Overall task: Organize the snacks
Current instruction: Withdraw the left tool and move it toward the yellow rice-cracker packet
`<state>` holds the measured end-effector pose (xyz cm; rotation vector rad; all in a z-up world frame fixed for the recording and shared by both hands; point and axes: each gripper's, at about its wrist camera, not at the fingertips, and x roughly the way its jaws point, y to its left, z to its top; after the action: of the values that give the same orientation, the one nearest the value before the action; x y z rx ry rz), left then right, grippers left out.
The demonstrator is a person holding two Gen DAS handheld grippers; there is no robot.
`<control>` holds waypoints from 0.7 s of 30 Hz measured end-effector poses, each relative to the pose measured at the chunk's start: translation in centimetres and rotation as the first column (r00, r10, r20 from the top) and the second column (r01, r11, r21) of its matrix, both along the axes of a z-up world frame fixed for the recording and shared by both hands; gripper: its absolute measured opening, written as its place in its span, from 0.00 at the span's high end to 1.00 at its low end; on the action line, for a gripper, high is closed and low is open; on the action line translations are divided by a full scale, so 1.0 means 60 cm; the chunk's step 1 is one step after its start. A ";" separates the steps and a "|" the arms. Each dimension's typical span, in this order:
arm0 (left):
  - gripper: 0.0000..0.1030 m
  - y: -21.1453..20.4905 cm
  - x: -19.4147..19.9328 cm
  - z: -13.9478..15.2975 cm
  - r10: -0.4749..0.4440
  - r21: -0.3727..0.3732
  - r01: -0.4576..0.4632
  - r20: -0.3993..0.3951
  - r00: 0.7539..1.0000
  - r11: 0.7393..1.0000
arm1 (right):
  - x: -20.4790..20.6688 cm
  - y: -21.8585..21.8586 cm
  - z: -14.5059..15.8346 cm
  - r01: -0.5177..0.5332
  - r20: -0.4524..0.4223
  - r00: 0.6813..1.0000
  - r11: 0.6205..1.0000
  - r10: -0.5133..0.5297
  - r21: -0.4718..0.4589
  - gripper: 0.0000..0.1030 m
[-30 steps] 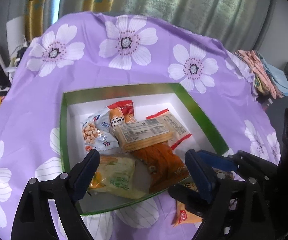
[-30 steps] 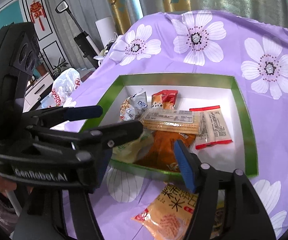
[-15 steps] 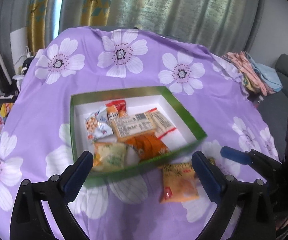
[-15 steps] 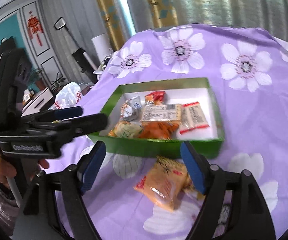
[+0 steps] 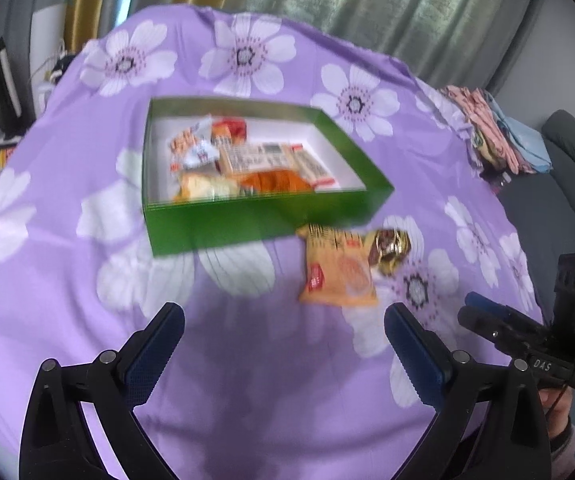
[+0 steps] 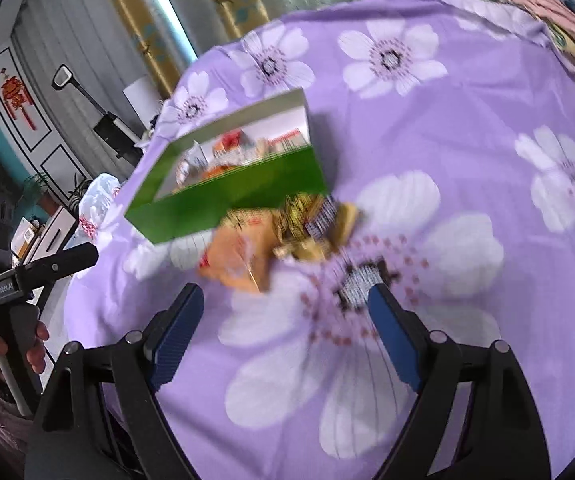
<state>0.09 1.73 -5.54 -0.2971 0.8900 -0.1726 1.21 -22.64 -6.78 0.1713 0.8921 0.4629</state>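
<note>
Two snack packets [image 6: 247, 252] lie beyond the wide-spread right tool [image 6: 283, 320].

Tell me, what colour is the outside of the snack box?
Green, seen best in the left wrist view: the snack box.

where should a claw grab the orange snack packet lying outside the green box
Take the orange snack packet by its near bottom edge, which faces the open left claw across bare purple tablecloth. It lies flat, so a fingertip likely has to slide under that crimped seam. The far edge sits close to the green box wall, and a brown-gold wrapped snack crowds its right side, so those approaches look tighter.
</note>
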 end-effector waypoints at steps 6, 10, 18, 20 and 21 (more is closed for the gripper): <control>0.03 -0.021 -0.015 -0.024 -0.003 0.010 0.003 -0.049 0.999 1.000 | -0.010 -0.001 -0.018 -0.014 -0.018 1.000 1.000 0.014 0.027 0.18; 0.03 -0.028 -0.018 -0.025 0.005 0.032 -0.003 -0.056 0.998 0.999 | -0.015 0.019 -0.023 -0.059 0.000 0.998 0.998 0.059 0.012 0.18; 0.03 -0.038 -0.011 -0.025 0.013 0.095 -0.010 -0.034 0.999 0.995 | -0.017 0.057 -0.036 -0.156 0.037 0.987 0.987 0.158 -0.044 0.18; 0.03 -0.042 -0.006 -0.027 0.007 0.100 -0.004 -0.034 0.999 0.995 | -0.013 0.060 -0.039 -0.165 0.035 0.985 0.985 0.166 -0.041 0.19; 0.03 -0.044 -0.004 -0.027 0.003 0.100 0.000 -0.033 0.999 0.995 | -0.010 0.061 -0.040 -0.169 0.033 0.985 0.985 0.170 -0.041 0.19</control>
<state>-0.14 -0.90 -7.18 -0.2076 0.9280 -0.1216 0.62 -19.00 -9.20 0.0515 0.8826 0.6052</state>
